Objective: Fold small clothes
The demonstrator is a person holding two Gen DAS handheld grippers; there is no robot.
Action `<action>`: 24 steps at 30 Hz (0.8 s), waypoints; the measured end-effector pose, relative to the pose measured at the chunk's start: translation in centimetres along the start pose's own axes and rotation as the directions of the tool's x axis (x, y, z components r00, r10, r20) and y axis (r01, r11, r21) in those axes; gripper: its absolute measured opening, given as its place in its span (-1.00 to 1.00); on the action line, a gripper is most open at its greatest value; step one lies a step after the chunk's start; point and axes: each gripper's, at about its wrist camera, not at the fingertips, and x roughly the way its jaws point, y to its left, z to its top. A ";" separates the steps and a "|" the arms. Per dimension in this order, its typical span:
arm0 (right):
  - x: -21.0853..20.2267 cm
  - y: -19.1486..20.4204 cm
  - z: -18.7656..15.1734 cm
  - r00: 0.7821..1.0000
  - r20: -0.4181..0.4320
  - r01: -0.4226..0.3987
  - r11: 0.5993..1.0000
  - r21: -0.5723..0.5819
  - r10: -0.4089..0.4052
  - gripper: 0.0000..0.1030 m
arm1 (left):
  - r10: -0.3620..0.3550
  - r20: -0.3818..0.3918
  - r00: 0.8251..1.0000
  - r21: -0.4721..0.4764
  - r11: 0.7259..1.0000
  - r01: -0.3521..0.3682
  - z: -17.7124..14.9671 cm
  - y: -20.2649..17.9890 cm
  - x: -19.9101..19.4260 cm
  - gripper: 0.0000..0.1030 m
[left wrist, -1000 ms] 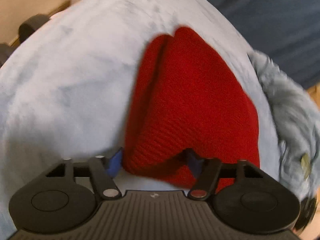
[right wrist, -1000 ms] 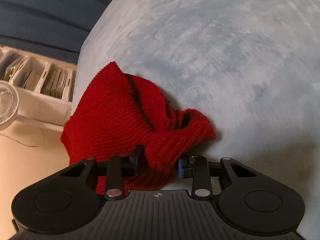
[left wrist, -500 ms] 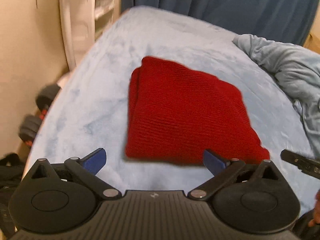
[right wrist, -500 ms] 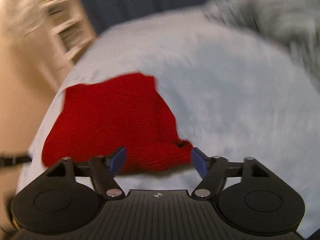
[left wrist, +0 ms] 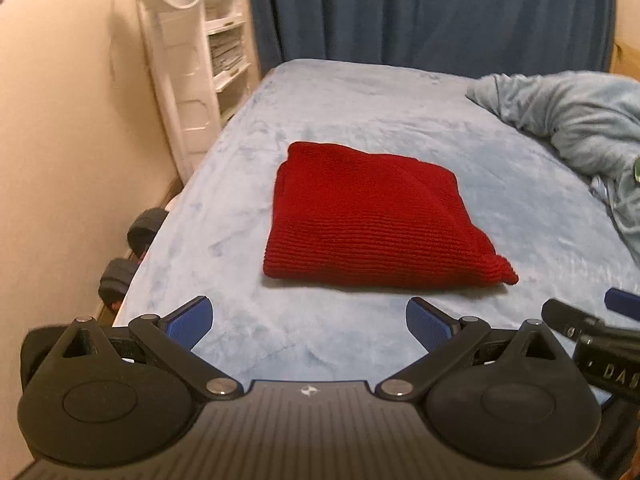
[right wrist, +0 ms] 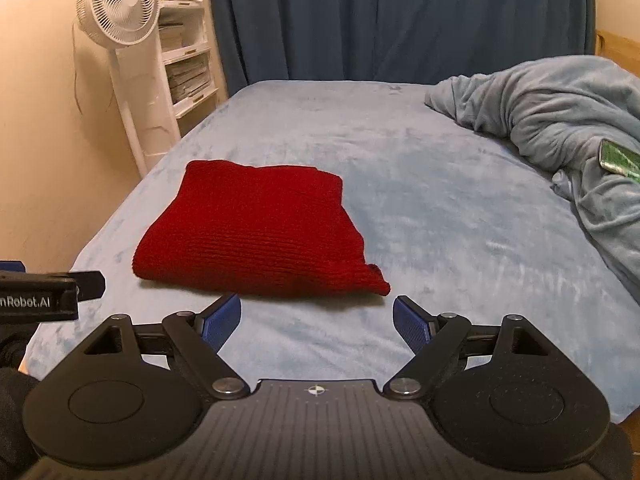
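A red knitted garment [left wrist: 372,216] [right wrist: 256,232] lies folded into a flat, roughly square pile on the light blue bed cover [left wrist: 320,340] [right wrist: 460,220]. My left gripper [left wrist: 308,320] hangs above the near part of the bed, short of the garment, wide open with nothing between its blue pads. My right gripper [right wrist: 316,320] hovers just before the garment's near edge; its jaws are still opening and hold nothing. Each gripper shows at the edge of the other's view: the right one's fingers [left wrist: 576,320], the left one's fingers [right wrist: 52,284].
A crumpled pale blue blanket [right wrist: 560,120] is heaped at the right of the bed, with a green patterned object [right wrist: 618,158] on it. A white fan [right wrist: 120,4] and white shelves [right wrist: 184,64] stand at the left by the wall. Dark dumbbells [left wrist: 132,252] lie beside the bed. A blue curtain [right wrist: 380,16] hangs behind.
Both grippers let go of the red garment, opened wide, and drew back and up from it. The garment now lies flat and folded on the bed.
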 end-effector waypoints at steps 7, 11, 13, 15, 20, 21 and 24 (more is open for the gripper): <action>-1.0 0.8 -0.2 1.000 0.006 -0.019 1.000 -0.013 0.020 0.63 | 0.024 -0.006 1.000 -0.016 1.000 -0.024 -0.5 0.5 -0.7 0.99; -1.0 0.8 -0.2 1.000 0.004 -0.024 1.000 -0.013 0.024 0.63 | 0.024 0.005 1.000 -0.012 1.000 -0.024 -0.2 0.6 -1.1 0.99; -1.0 0.9 -0.2 1.000 0.001 -0.027 0.999 -0.018 0.027 0.63 | 0.025 0.005 1.000 -0.016 1.000 -0.025 -0.1 0.6 -1.2 0.99; -1.1 1.1 -0.1 1.000 -0.002 -0.029 0.999 -0.019 0.029 0.63 | 0.024 0.005 1.000 -0.020 1.000 -0.024 0.0 0.7 -1.2 0.99; -1.4 1.6 0.1 1.000 -0.006 -0.030 0.999 -0.022 0.030 0.63 | 0.027 0.002 1.000 -0.022 0.999 -0.027 0.0 0.7 -1.2 0.99; -1.3 1.6 0.2 1.000 -0.007 -0.030 0.999 -0.021 0.029 0.63 | 0.028 0.000 1.000 -0.021 0.999 -0.028 -0.1 0.7 -1.2 0.99; -1.3 1.6 0.4 1.000 -0.009 -0.029 0.999 -0.020 0.029 0.63 | 0.034 -0.005 0.999 -0.015 0.999 -0.034 -0.1 0.6 -1.2 0.99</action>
